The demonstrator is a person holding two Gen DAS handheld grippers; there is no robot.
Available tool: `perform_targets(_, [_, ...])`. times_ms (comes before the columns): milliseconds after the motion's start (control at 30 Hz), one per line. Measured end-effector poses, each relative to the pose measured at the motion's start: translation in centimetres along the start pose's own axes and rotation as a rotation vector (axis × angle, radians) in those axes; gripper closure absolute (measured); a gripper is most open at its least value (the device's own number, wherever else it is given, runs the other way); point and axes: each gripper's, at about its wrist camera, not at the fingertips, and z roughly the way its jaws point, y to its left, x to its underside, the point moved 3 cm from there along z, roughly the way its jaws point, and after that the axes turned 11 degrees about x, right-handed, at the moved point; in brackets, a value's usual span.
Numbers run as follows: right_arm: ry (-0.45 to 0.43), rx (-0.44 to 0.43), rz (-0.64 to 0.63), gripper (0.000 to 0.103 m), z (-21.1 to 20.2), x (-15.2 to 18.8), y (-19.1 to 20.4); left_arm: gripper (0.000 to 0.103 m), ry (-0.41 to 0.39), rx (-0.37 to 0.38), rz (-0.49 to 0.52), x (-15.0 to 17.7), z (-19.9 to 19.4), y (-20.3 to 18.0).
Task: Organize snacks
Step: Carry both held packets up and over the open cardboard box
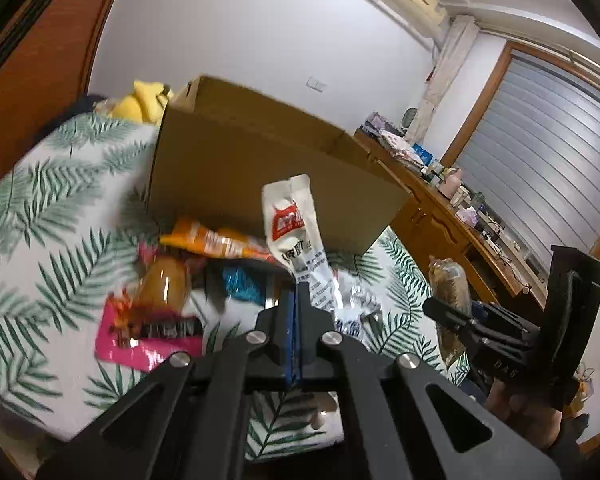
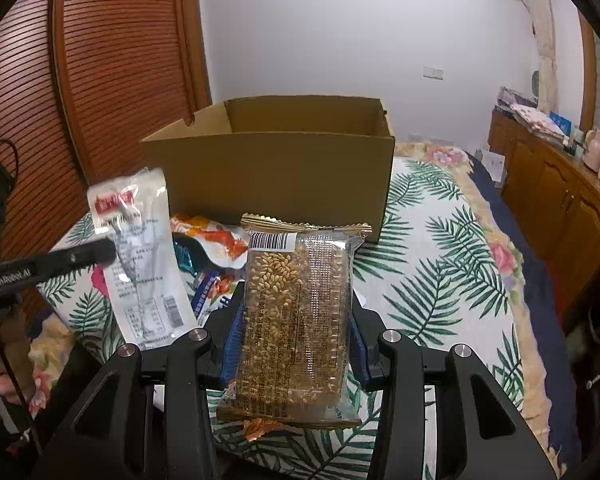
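A bed (image 2: pixel 440 264) with a leaf-print cover holds a big brown box (image 2: pixel 268 172) – open on top. A heap of snack packs (image 1: pixel 188 280) lies on the bed just in front of the box. The right tongs (image 2: pixel 296 320) are squeezed on a clear pack of grain bars (image 2: pixel 296 312). The left tongs (image 1: pixel 298 300) are pinched tight on a white packet (image 1: pixel 296 228) – it hangs above the heap.

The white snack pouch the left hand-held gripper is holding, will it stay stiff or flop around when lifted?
Probably floppy: the white snack pouch looks thin, bends and creases above the left hand-held gripper, pinched only at one spot. Likely light, since that small pinch holds it up. Its glossy film may slip.
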Motion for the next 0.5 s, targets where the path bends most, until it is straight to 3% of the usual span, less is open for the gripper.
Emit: perform_targets(500, [-0.053, 0.001, 0.000, 0.060, -1.2, -3.2, -0.5, 0.103, -0.079, 0.008, 0.161, -6.9, -1.7, -3.9])
